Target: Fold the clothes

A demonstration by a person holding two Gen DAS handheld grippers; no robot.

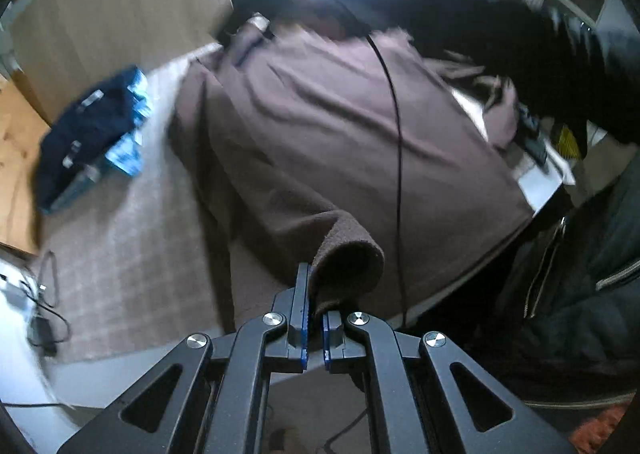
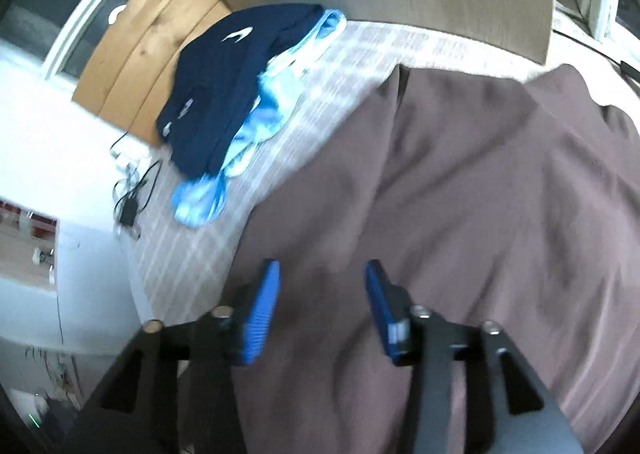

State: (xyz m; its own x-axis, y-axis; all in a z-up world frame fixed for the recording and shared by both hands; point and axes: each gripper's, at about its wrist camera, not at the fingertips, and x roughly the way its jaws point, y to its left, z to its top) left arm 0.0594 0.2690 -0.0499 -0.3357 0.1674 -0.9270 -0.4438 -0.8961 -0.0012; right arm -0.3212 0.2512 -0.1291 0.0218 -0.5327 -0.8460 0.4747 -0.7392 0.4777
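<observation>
On the far left of the bed, a navy garment (image 2: pixel 224 94) lies piled over a light-blue garment (image 2: pixel 256 126) on the checked bedspread (image 2: pixel 192 254), near a wooden headboard (image 2: pixel 148 50) and well apart from the work in hand. To its right, a brown fleece garment (image 1: pixel 320 126) is spread across the middle of the bed.

The left gripper (image 1: pixel 316 318) pinches a rolled edge of the brown fleece between nearly closed jaws, the fabric curling up just above the blue pads. A thin black cable (image 1: pixel 394 126) trails across the garment. Farther right, the right gripper (image 2: pixel 322 282) hovers over the fleece with jaws wide apart, holding nothing; both views are blurred by motion.

The likely risk: the left grip appears to catch only a small roll of thick cloth, which could slip free under a hard pull and spoil the fold. The cable could also snag or drag into the fold, and a one-sided lift may bunch the fleece unevenly.
</observation>
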